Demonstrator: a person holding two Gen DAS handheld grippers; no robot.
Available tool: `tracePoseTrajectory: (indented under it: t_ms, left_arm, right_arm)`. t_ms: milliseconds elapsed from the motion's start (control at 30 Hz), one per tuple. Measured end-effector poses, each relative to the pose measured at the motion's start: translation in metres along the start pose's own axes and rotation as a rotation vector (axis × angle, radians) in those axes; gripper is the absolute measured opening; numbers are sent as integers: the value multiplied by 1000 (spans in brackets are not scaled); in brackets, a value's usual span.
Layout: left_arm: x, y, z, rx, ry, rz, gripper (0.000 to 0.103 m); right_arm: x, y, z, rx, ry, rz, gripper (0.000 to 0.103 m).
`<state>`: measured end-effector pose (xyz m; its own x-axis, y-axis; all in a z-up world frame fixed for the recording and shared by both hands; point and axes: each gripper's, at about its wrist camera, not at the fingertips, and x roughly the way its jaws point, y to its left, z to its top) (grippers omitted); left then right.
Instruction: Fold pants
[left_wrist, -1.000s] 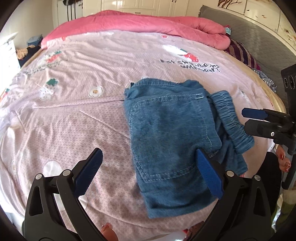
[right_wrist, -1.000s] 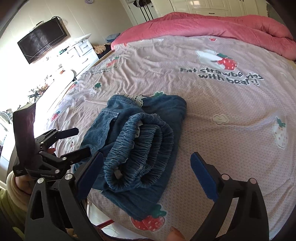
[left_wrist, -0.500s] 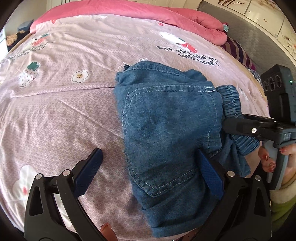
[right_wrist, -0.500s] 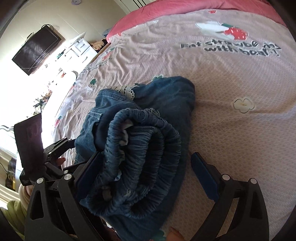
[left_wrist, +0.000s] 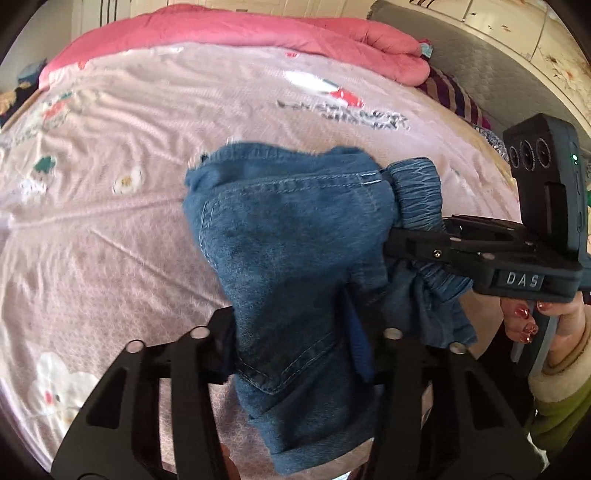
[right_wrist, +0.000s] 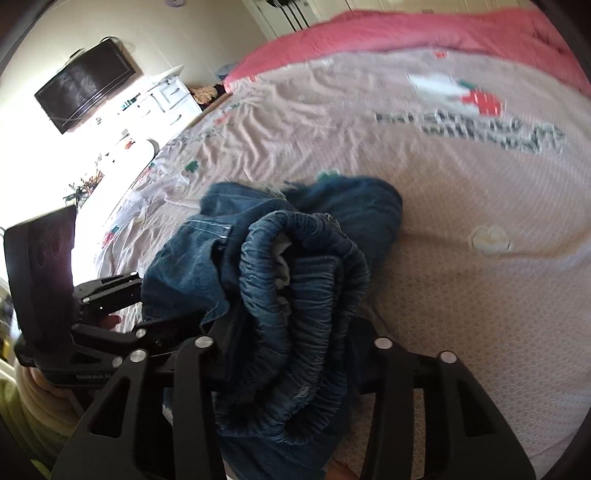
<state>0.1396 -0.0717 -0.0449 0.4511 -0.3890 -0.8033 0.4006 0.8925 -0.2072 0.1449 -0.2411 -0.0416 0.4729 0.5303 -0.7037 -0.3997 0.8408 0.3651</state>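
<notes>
Denim pants (left_wrist: 295, 258), folded into a compact bundle, lie near the front edge of a bed covered by a pale pink printed sheet (left_wrist: 129, 206). Left gripper (left_wrist: 299, 345): jaws closing, with the pocket side of the bundle between them; the denim fills the gap from one black finger to the other, and a blue pad shows against the cloth on the right side. Right gripper (right_wrist: 288, 354): jaws closing, with the gathered elastic waistband (right_wrist: 306, 295) of the pants between them; the ribbed roll bulges up over the fingers. In the left wrist view the right gripper (left_wrist: 391, 240) enters from the right edge, its black fingers reaching into the waistband end, and a hand (left_wrist: 535, 321) with red-painted nails holds its handle. In the right wrist view the left gripper (right_wrist: 147, 306) enters from the left edge at the far side of the bundle. Whether the bundle is clear of the sheet cannot be told from either view. A pink quilt (left_wrist: 240, 33) lies bunched along the far side of the bed. A dark wall-mounted television (right_wrist: 86, 88) hangs above a white dresser (right_wrist: 173, 96) at the upper left of the right wrist view.
</notes>
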Motion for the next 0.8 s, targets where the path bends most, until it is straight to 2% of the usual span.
tracePoseTrajectory:
  t_ms: [200,400,500,633,800]
  left_arm:
    - [-19,-3,23,51,-91,65,35]
    - [-27,6,54,67,-156,118,35]
    - [-14,20,62,50,-144,128,37]
    - [21,37,61,20,-79,156,40]
    - [33,40,53,15,-89,177,50]
  right_arm:
    - [-12,18,33,-82,-92,-42,39]
    - [-3,17,69,-76,-147,-39,39]
    - [13,8,78,-42,-132,-37,39]
    - [56,-14,79,26,-33,-57,39]
    - [75,-33,73,90,11,-63,49]
